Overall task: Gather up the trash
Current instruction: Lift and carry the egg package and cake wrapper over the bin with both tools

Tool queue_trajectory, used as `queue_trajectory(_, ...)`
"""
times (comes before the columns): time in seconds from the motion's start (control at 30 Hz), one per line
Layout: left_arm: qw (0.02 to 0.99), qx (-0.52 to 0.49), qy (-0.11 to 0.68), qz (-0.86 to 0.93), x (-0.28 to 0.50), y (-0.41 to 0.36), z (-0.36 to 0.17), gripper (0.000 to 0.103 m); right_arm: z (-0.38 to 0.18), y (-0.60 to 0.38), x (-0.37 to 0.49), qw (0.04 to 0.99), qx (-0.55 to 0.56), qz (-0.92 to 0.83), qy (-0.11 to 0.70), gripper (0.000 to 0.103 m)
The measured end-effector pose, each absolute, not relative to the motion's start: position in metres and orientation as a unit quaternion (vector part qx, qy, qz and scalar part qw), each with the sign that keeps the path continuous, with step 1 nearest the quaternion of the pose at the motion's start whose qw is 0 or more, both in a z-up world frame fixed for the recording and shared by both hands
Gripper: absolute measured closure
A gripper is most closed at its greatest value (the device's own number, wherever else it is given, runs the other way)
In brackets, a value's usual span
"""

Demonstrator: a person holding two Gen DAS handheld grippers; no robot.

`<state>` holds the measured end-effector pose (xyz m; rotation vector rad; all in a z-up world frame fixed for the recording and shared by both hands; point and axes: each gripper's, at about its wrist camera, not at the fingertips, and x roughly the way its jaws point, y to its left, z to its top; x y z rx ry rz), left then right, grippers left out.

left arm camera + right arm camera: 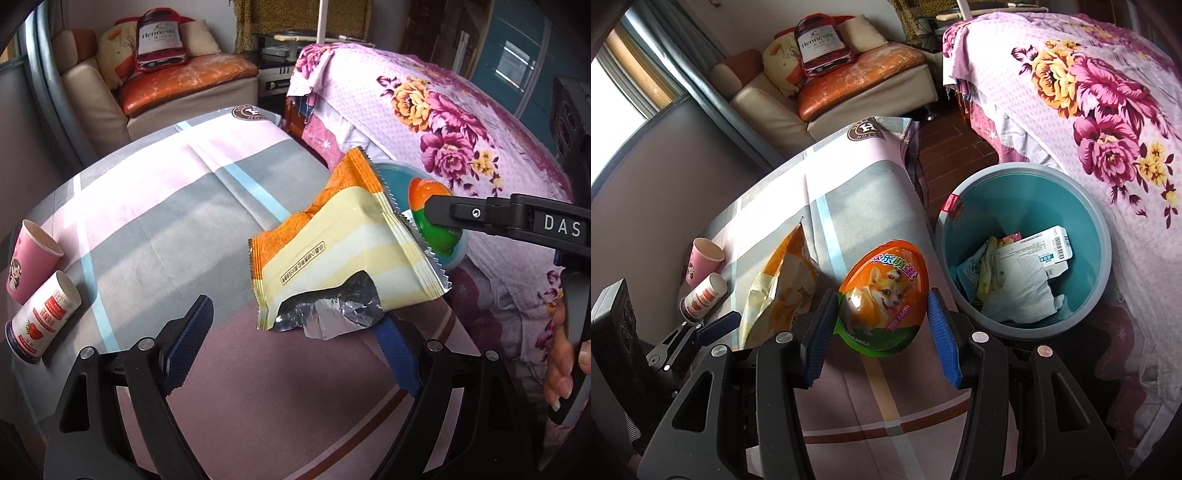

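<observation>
The orange-and-cream snack wrapper [332, 251], torn open at its foil end, hangs between the left gripper's [291, 343] widely spread fingers, loose above the checked cloth [155, 206] on the worktop. The right gripper [882, 332] grips an orange egg-shaped package [882, 295] with a dog picture. Beside the worktop stands a teal bin [1100, 236] holding paper scraps. Two paper cups [40, 280] lie at the cloth's far edge. A floral bedspread [1089, 110] and a sofa [849, 85] lie beyond.
</observation>
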<state>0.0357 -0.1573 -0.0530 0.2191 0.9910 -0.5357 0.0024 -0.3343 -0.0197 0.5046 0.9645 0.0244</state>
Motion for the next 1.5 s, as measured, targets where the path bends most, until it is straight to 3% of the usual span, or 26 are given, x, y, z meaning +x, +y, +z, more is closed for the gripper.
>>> queue_trajectory(0.33, 0.835, 0.112, 0.473, -0.256, 0.058, -0.180, -0.071, 0.020, -0.041, -0.359, 0.005, 0.843, 0.260, -0.005, 0.470, 0.055)
queue_trajectory(0.8, 0.808, 0.029, 0.535, -0.245, 0.069, -0.106, -0.073, 0.018, -0.054, -0.353, 0.012, 0.835, 0.265, 0.009, 0.482, 0.055)
queue_trajectory(0.9, 0.807, 0.012, 0.533, -0.254, 0.077, -0.113, -0.067, 0.013, -0.056, -0.353, 0.010, 0.834, 0.266, 0.006, 0.484, 0.055)
queue_trajectory(1.43, 0.781, 0.100, 0.541, -0.295, 0.118, -0.189, -0.093, 0.011, -0.062, -0.369, 0.018, 0.829, 0.269, -0.007, 0.490, 0.055)
queue_trajectory(1.47, 0.783, 0.106, 0.538, -0.295, 0.115, -0.190, -0.096, 0.014, -0.064, -0.368, 0.020, 0.828, 0.269, -0.006, 0.492, 0.055)
queue_trajectory(1.5, 0.784, 0.113, 0.535, -0.294, 0.112, -0.191, -0.098, 0.026, -0.065, -0.367, 0.022, 0.827, 0.268, -0.006, 0.494, 0.055)
